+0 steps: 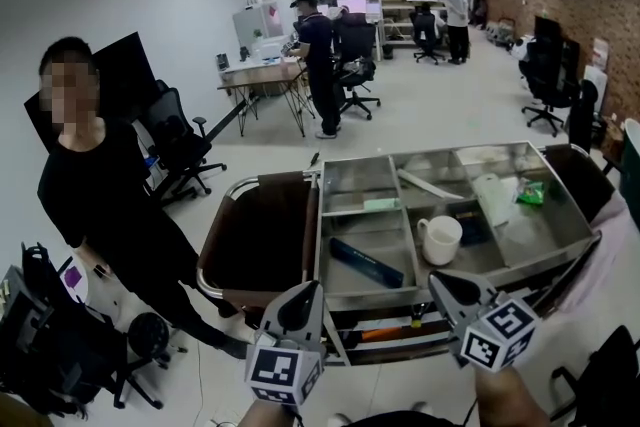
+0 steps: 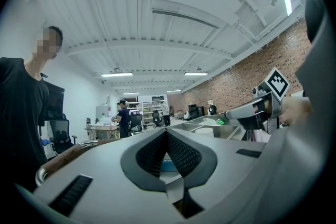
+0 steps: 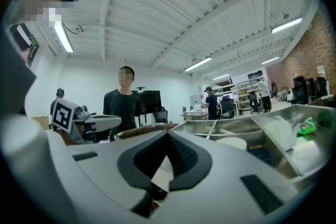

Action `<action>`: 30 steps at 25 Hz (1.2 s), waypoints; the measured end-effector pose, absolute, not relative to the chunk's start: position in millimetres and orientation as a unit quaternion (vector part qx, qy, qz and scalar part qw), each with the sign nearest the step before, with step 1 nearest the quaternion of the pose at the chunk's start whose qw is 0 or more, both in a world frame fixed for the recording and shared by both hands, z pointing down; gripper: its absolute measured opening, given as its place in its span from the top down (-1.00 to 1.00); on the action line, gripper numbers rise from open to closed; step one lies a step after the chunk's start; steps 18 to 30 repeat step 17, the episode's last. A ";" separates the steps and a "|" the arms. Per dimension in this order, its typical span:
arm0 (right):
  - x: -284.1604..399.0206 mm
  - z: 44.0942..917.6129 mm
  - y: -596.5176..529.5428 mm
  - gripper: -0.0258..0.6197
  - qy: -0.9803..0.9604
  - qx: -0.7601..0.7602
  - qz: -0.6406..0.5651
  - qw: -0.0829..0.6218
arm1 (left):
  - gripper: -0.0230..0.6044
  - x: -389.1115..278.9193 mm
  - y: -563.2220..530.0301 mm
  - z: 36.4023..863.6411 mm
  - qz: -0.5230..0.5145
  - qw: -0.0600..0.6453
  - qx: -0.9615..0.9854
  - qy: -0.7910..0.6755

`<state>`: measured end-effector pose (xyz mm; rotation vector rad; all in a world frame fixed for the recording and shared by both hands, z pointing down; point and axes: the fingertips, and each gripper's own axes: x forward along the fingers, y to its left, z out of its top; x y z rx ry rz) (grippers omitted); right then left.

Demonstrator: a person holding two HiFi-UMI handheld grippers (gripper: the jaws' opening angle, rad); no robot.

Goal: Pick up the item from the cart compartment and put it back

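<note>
A steel cart (image 1: 560, 250) with several compartments stands in front of me. In its near middle compartment a white mug (image 1: 441, 239) sits upright, with a dark blue box (image 1: 366, 262) lying to its left. A green packet (image 1: 531, 193) and a white bag (image 1: 495, 198) lie in the right compartment. My left gripper (image 1: 308, 287) hovers at the cart's front edge, shut and empty, its tips meeting in the left gripper view (image 2: 167, 134). Just in front of the mug, my right gripper (image 1: 437, 277) is likewise shut with nothing held (image 3: 168, 136).
A person in black (image 1: 100, 205) stands to the cart's left, close to its brown padded end (image 1: 255, 240). Office chairs (image 1: 185, 150) and a desk (image 1: 262, 75) stand behind, with other people farther back. A black bag (image 1: 40, 345) sits at lower left.
</note>
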<state>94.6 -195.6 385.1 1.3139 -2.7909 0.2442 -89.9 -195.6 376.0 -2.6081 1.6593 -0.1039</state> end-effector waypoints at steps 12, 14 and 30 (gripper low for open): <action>91.8 385.1 -193.6 0.89 -0.905 0.418 0.079 0.029 | 0.93 -88.0 -192.8 375.7 -0.038 0.026 -0.844 0.535; 92.9 384.9 -193.5 0.89 -0.905 0.417 0.078 0.030 | 0.93 -86.1 -192.2 374.9 -0.039 0.025 -0.844 0.535; 93.7 384.9 -192.4 0.89 -0.906 0.415 0.079 0.033 | 0.93 -84.4 -191.7 373.7 -0.037 0.031 -0.844 0.534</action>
